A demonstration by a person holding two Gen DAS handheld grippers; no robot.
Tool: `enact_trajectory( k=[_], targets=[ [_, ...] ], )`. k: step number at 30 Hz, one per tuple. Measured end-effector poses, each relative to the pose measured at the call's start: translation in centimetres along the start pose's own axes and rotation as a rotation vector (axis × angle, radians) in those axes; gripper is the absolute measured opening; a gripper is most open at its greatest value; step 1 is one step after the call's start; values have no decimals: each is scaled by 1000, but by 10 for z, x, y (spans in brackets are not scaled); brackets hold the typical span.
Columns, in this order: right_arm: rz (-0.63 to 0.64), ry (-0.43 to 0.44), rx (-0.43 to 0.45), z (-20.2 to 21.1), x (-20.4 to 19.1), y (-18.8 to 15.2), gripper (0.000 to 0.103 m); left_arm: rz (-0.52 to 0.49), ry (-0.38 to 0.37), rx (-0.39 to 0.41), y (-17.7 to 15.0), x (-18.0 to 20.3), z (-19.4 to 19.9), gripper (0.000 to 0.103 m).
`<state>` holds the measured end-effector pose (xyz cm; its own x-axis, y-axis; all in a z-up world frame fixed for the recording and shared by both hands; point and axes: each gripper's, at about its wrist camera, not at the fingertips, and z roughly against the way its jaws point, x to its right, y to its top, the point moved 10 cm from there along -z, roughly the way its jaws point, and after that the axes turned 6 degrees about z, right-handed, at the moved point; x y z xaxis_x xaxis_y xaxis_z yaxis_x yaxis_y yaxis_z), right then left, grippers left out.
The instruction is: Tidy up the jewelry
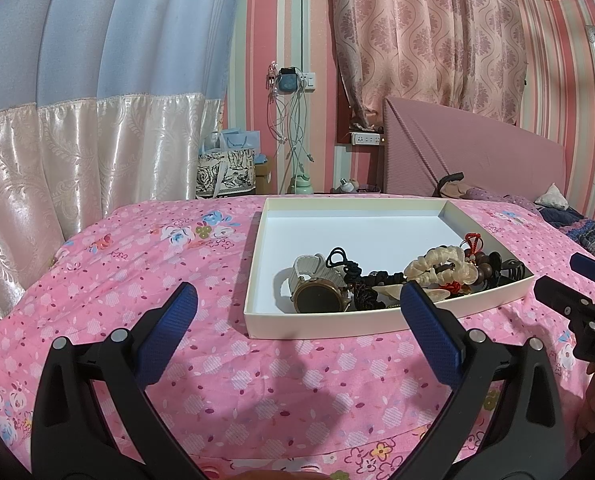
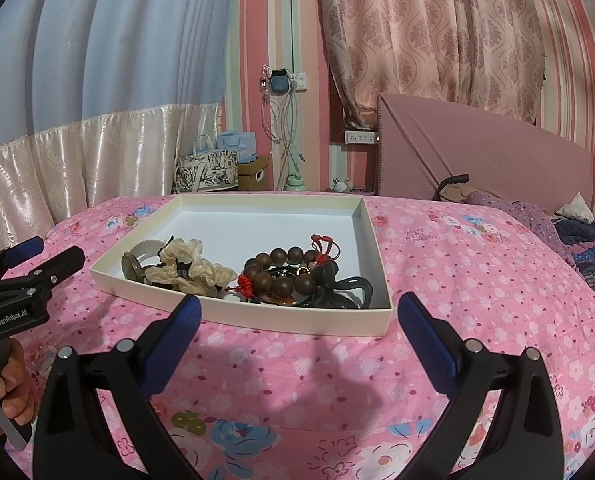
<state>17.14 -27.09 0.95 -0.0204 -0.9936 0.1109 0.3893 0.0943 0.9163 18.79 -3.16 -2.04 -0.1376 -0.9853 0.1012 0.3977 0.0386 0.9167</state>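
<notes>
A shallow white box [image 1: 257, 280] [image 2: 297, 322] lies on a pink flowered bedspread [image 1: 117, 264]. Its near end holds a heap of jewelry: a watch with a white strap [image 1: 317, 294], a cream scrunchie [image 1: 437, 266] [image 2: 193, 268], a brown bead bracelet with red tassels [image 2: 281, 270], black cords [image 1: 343, 264] and a black hair claw [image 2: 345, 288]. My left gripper [image 1: 297, 308] is open just short of the box's near wall, nothing between its fingers. Also open and empty, my right gripper [image 2: 297, 316] faces the same wall.
The far half of the box is bare. A pink headboard [image 1: 477, 160], dark clothes [image 2: 577, 248] and curtains stand beyond the bed. A hand [image 2: 5, 388] holds the left gripper's handle at the left edge of the right wrist view. Bags [image 1: 225, 172] sit behind the bed.
</notes>
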Motion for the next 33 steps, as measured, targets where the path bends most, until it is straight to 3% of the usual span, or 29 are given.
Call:
enact_trajectory(
  k=[28, 33],
  targets=[
    [8, -12, -25, -2, 2, -6, 99, -2, 6, 20, 2, 0, 2, 100],
    [7, -18, -28, -2, 5, -7, 99, -26, 84, 48, 4, 1, 3, 100]
  ],
)
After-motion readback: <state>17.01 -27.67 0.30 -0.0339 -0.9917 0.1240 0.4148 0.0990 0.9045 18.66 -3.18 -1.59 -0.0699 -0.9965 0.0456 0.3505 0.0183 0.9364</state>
